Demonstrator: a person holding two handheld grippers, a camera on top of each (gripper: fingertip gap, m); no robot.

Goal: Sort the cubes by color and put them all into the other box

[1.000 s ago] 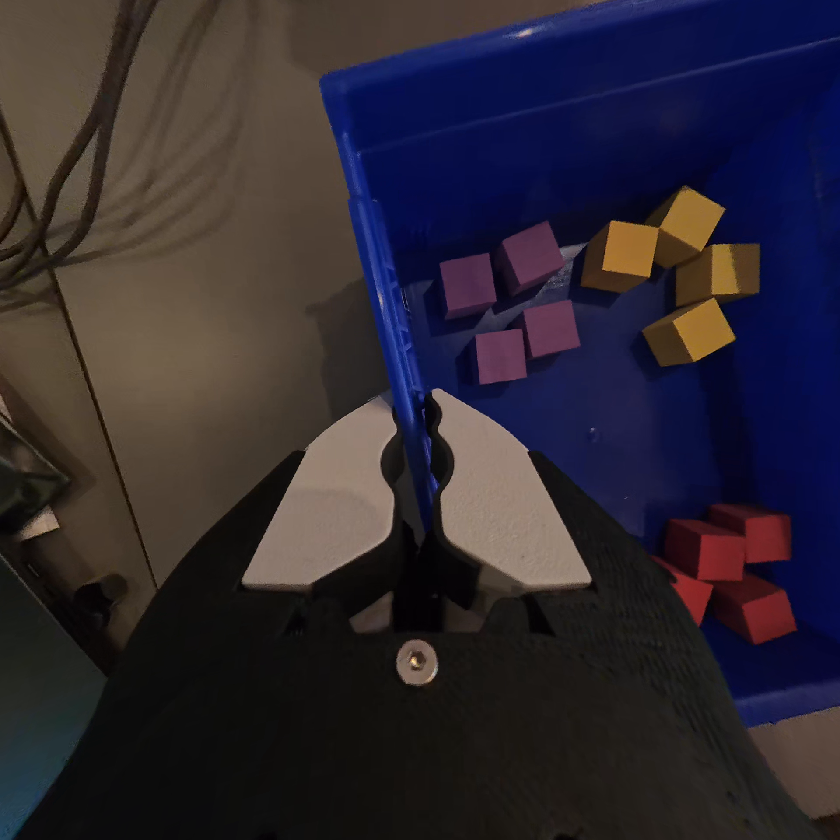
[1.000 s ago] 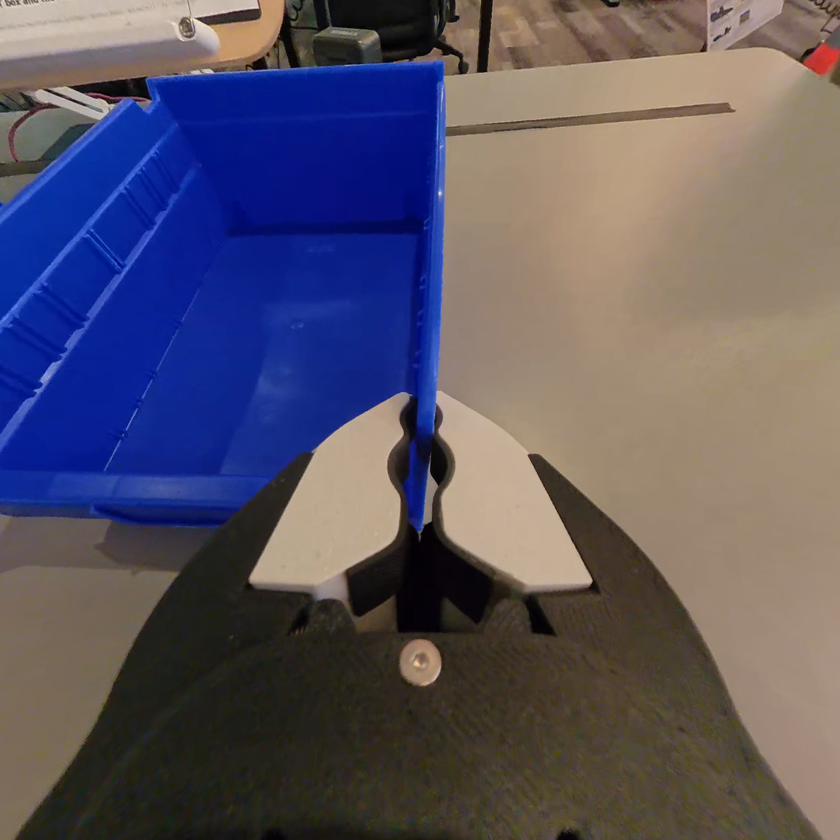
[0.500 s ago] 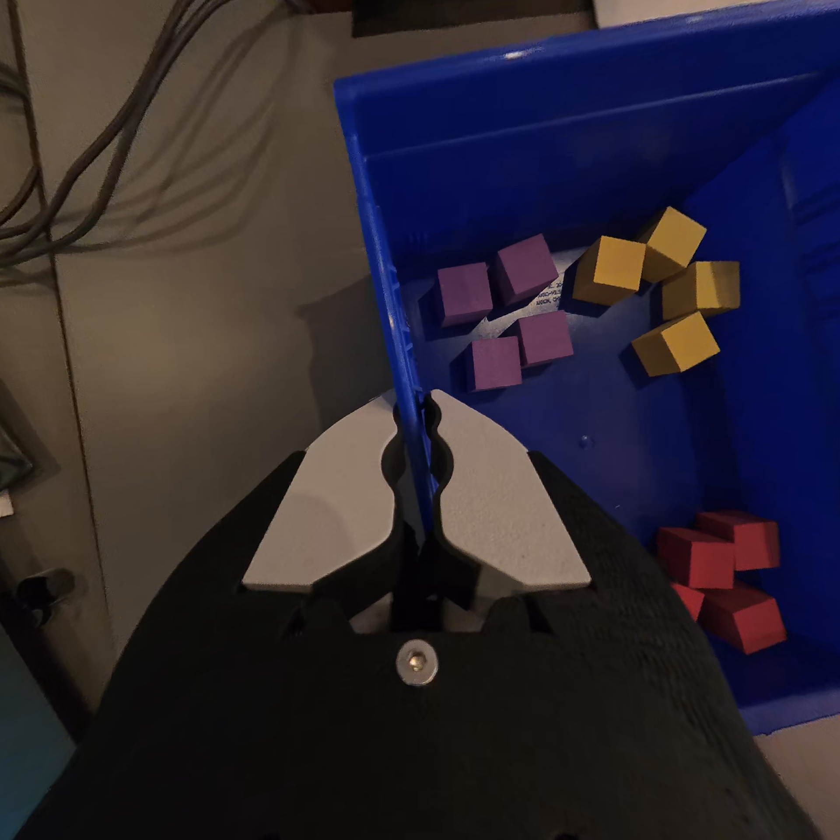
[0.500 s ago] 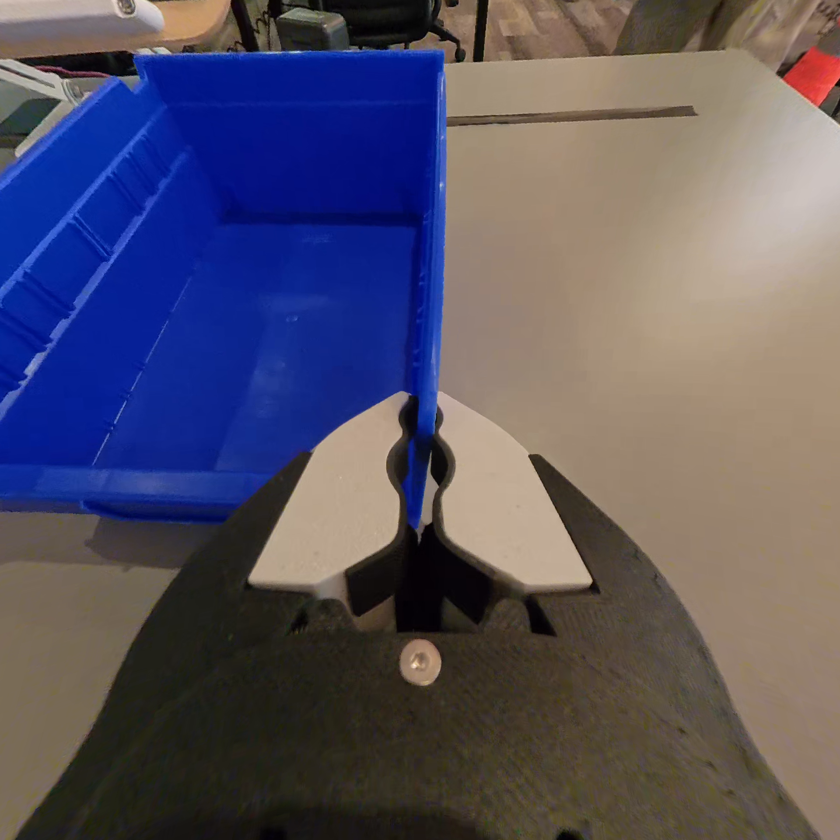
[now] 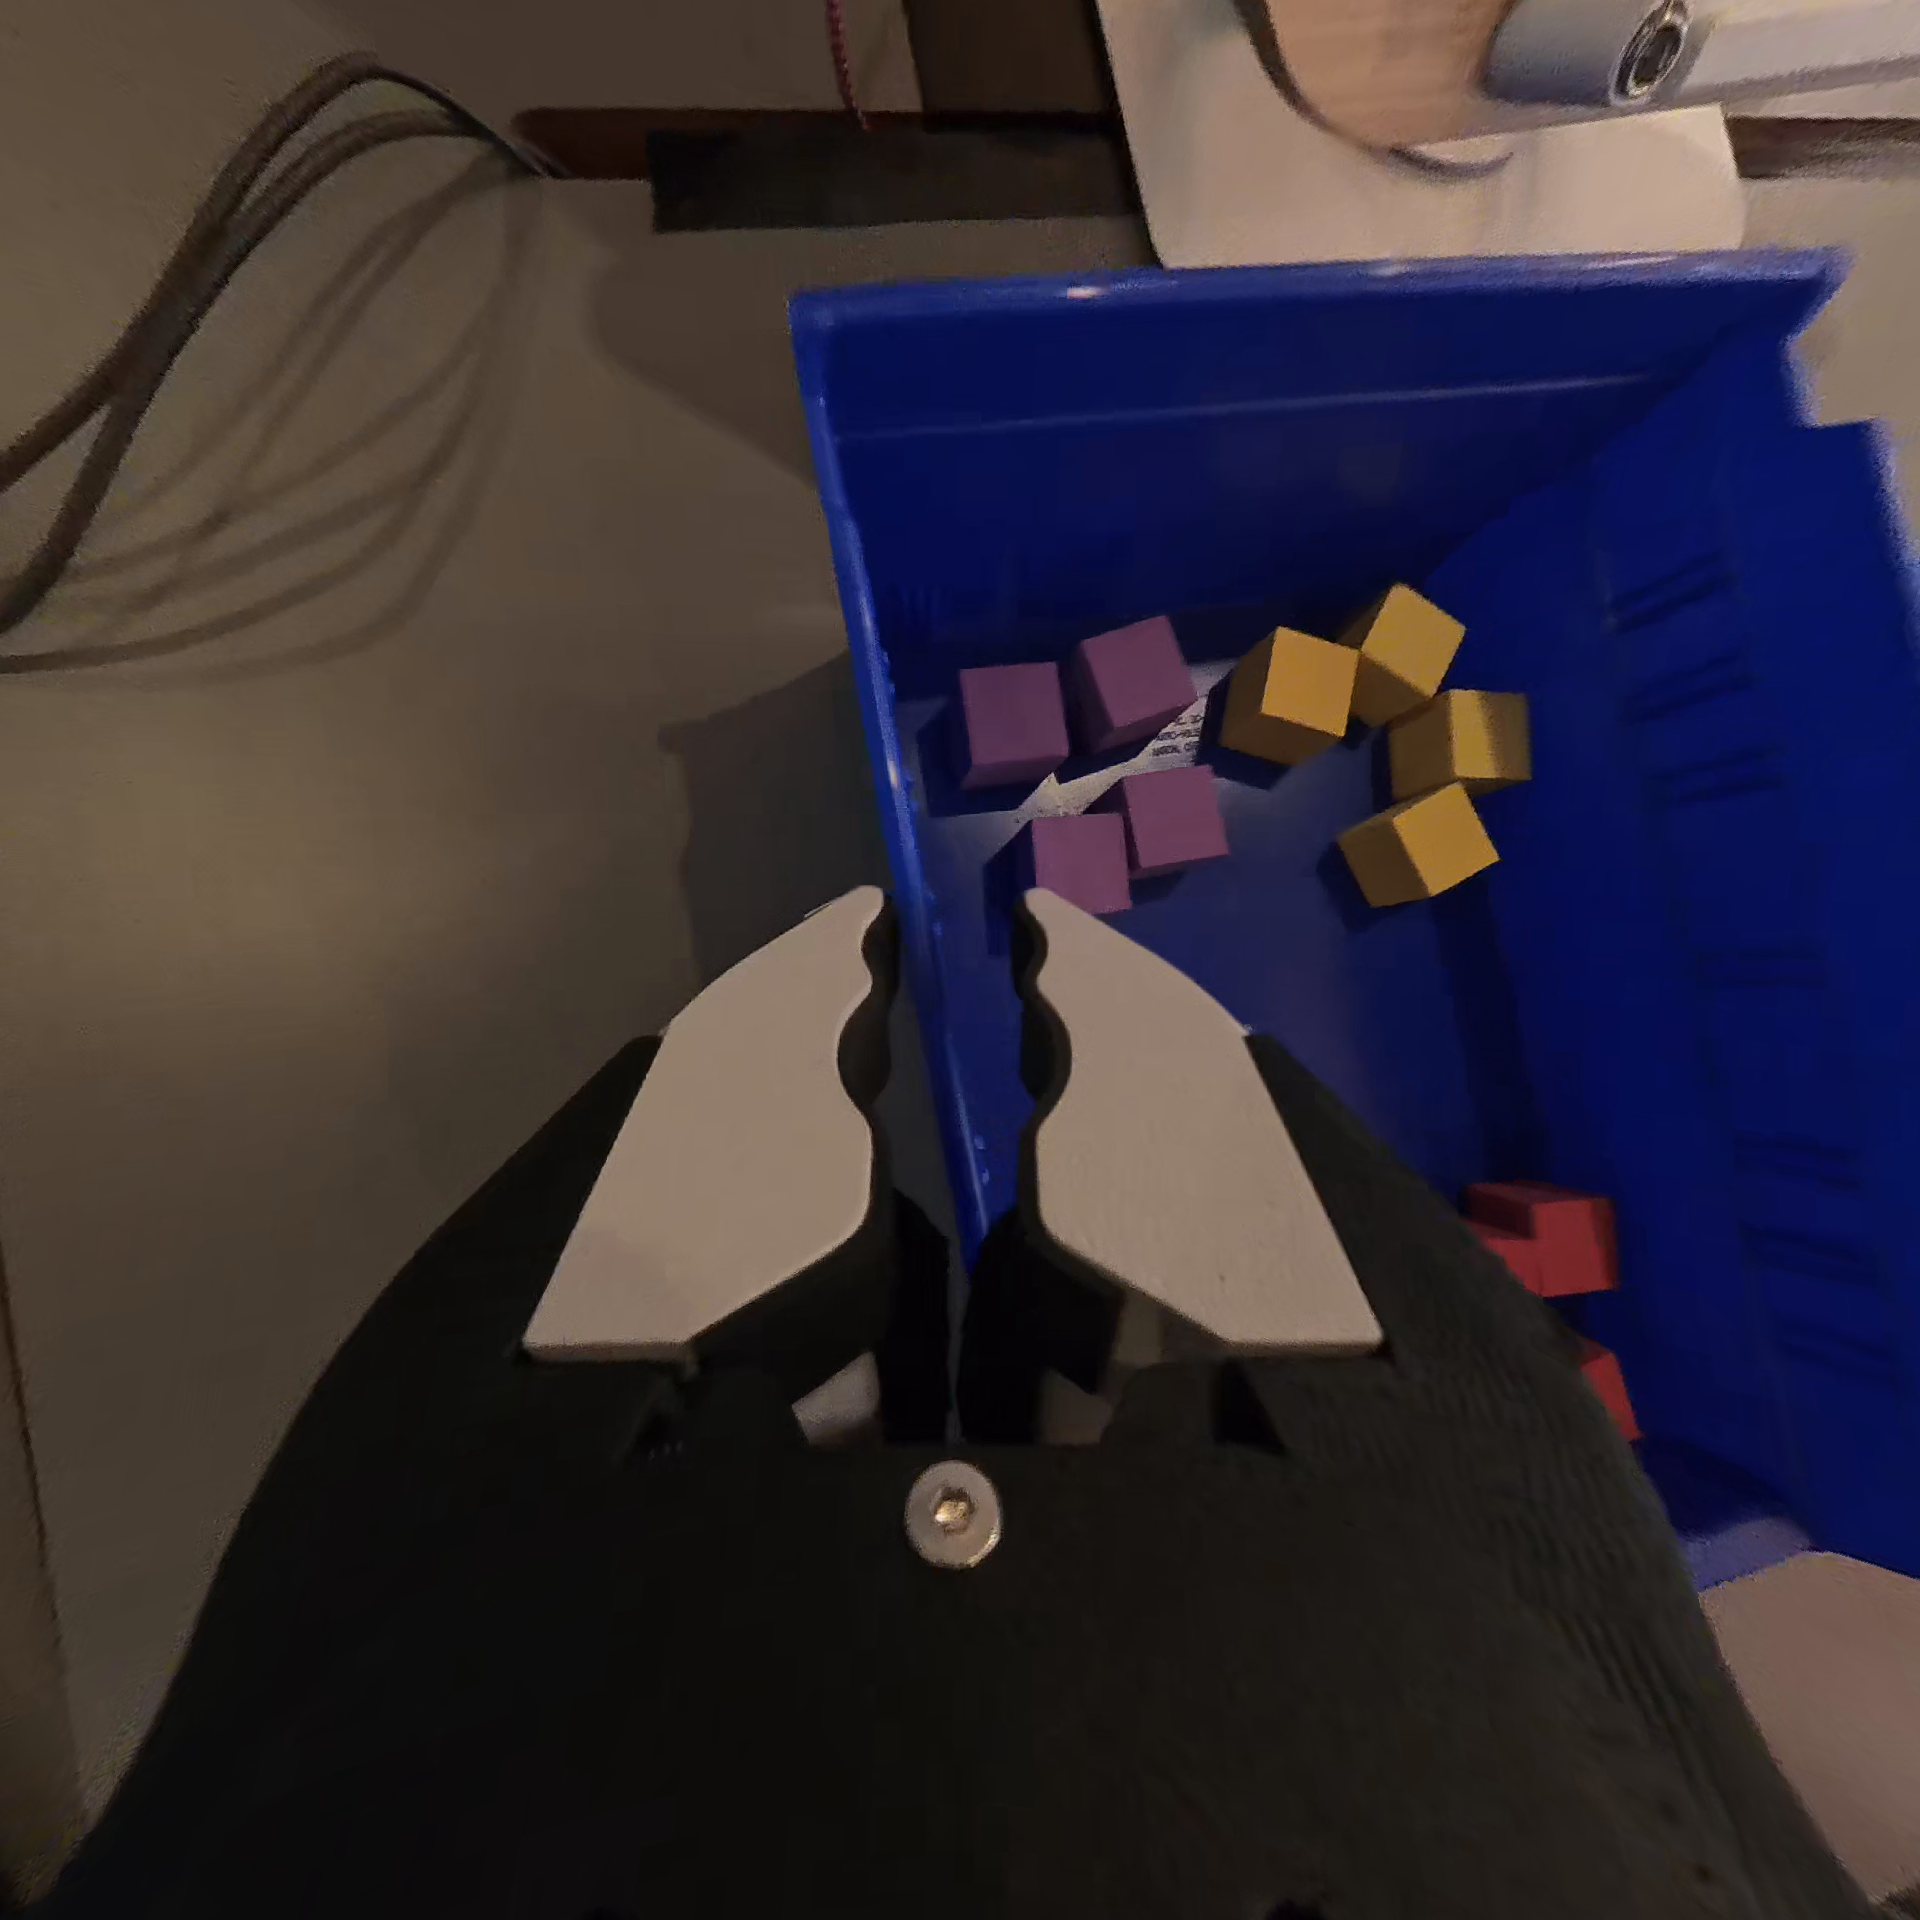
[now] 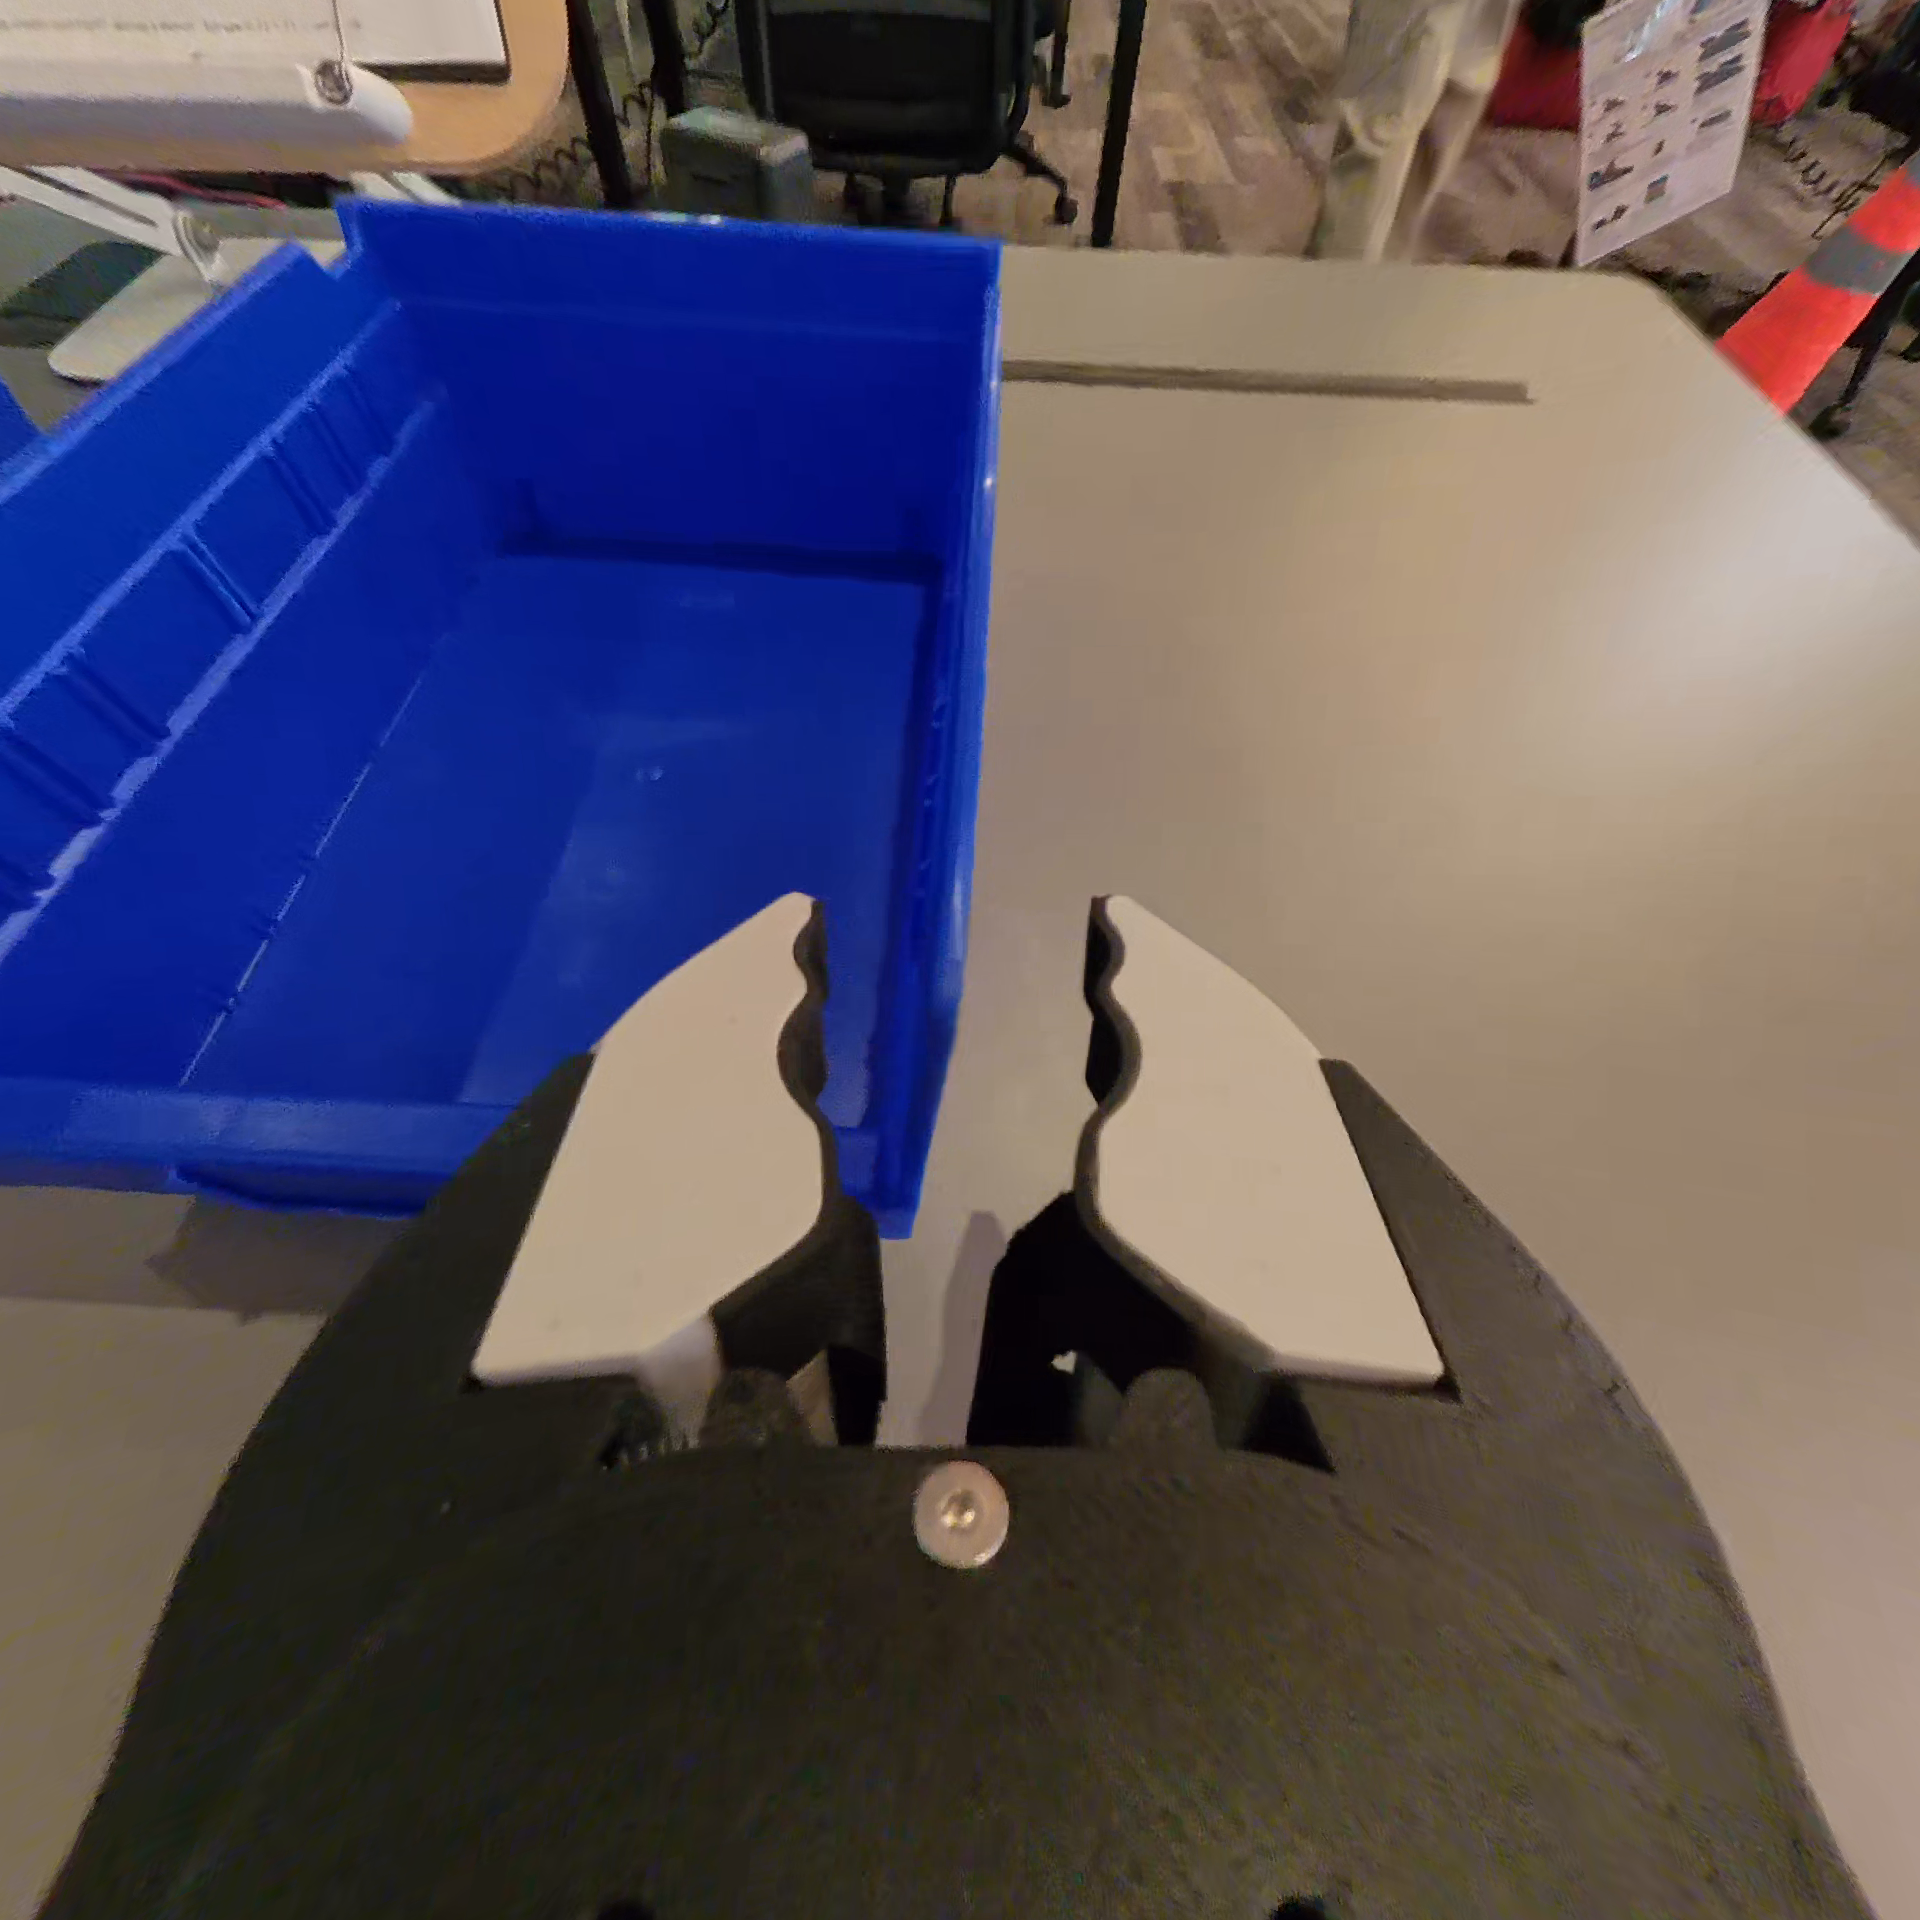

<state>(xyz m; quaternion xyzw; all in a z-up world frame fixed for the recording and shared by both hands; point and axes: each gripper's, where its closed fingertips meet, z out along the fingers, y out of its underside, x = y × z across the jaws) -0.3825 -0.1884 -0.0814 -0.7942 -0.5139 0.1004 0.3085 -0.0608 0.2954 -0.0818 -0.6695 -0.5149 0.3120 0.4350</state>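
Note:
In the left wrist view a blue bin (image 5: 1247, 468) holds several purple cubes (image 5: 1081, 758), several yellow cubes (image 5: 1382, 727) and red cubes (image 5: 1548, 1236). My left gripper (image 5: 951, 914) is slightly open and straddles the bin's left wall, with small gaps on both sides. In the right wrist view an empty blue bin (image 6: 675, 436) rests on the grey table (image 6: 1455, 779). My right gripper (image 6: 956, 914) is wide open around the near end of this bin's right wall (image 6: 971, 727), and the fingers do not touch it.
Dark cables (image 5: 156, 416) lie on the table left of the cube bin. Beyond the table's far edge are an office chair (image 6: 904, 83), a person's legs (image 6: 1403, 125), a poster board (image 6: 1662, 114) and an orange cone (image 6: 1818, 312). A dark slot (image 6: 1247, 379) crosses the tabletop.
Both grippers were shut on the bin walls and have opened, the right one wider. Both views have pulled back a little from the bins.

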